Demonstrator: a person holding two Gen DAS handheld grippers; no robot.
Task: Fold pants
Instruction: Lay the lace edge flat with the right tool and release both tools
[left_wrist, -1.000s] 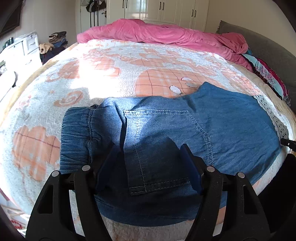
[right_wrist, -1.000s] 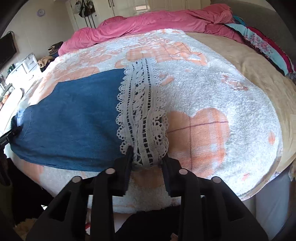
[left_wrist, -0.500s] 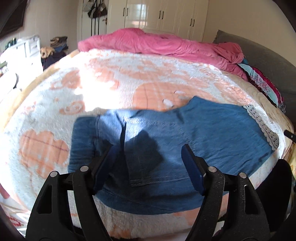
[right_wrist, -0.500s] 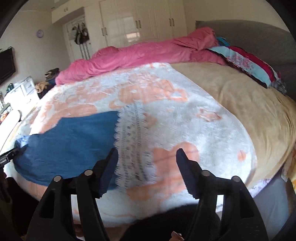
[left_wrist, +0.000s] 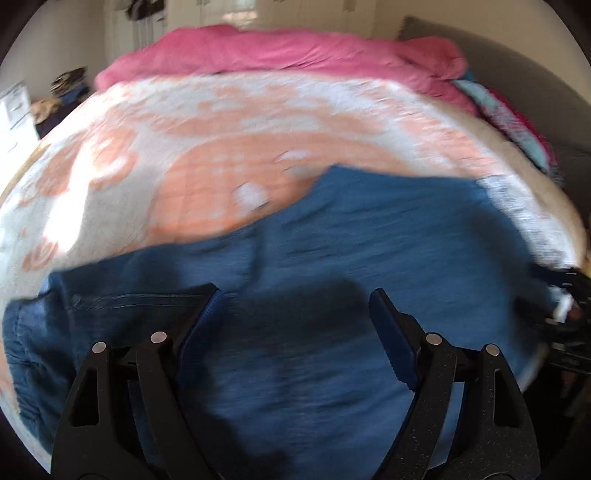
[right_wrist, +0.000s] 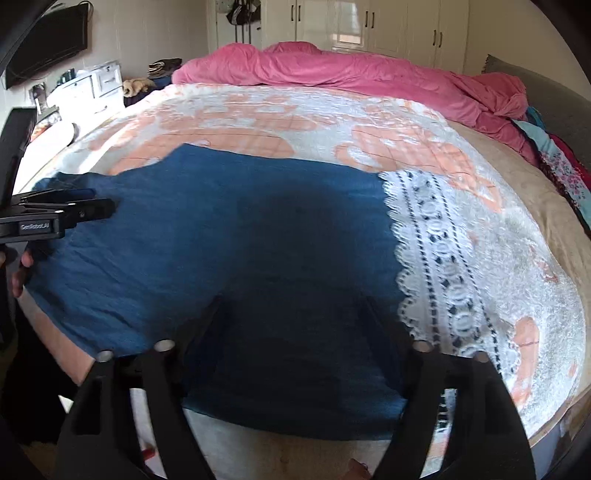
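Denim-blue pants (left_wrist: 332, 258) with a white lace hem are lying crosswise beneath the released left tongs (left_wrist: 295, 317), hem trailing rightward. Right view: right tongs (right_wrist: 291, 325), jaws just widening, are hovering released over the cloth, lace just right.

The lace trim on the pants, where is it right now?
In the right wrist view, the lace trim edges the denim pants on their right, lying on the blanket.

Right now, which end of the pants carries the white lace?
The leg-hem end, nearest the right hand-held gripper; the other end, by the left hand-held gripper, is plain denim.
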